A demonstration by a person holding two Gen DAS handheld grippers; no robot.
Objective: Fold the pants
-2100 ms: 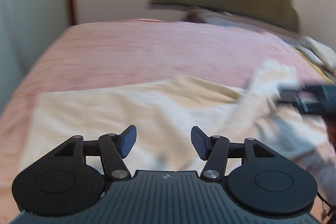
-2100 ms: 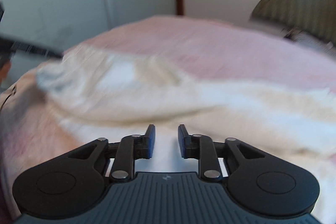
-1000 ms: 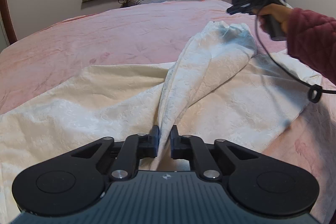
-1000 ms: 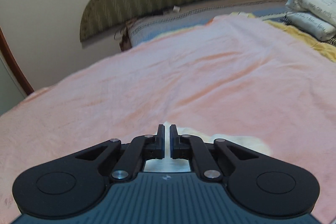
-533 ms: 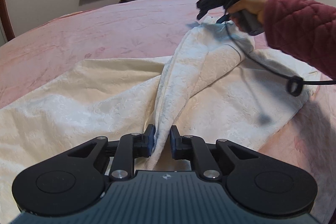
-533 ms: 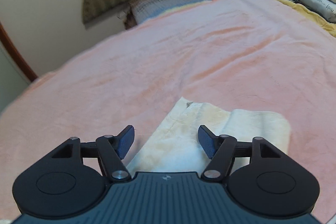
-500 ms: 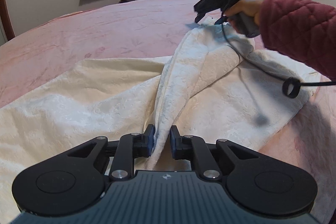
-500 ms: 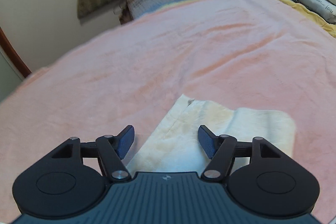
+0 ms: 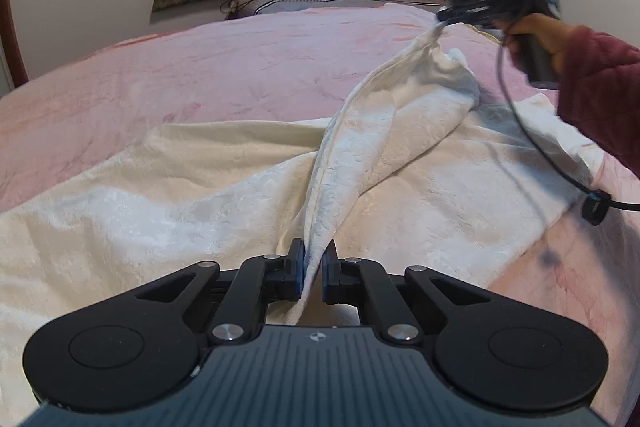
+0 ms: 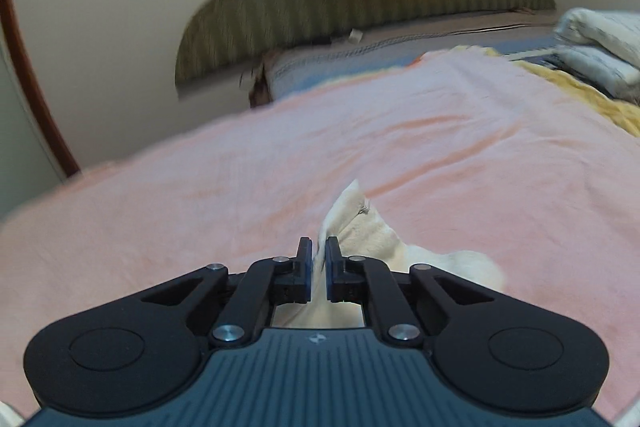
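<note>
Cream plush pants (image 9: 224, 203) are spread on the pink bed (image 9: 208, 75), one edge clamped between the jaws of both the left gripper (image 9: 313, 269) and the right gripper (image 10: 318, 269), so equal tension should be kept while the fold is carried across.

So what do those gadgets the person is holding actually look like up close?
Each gripper, left and right, is matte black with two round discs, silver pivot screws, blue-padded fingers and a ribbed grey body. A black cable trails from the right one, held by a quilted maroon sleeve.
</note>
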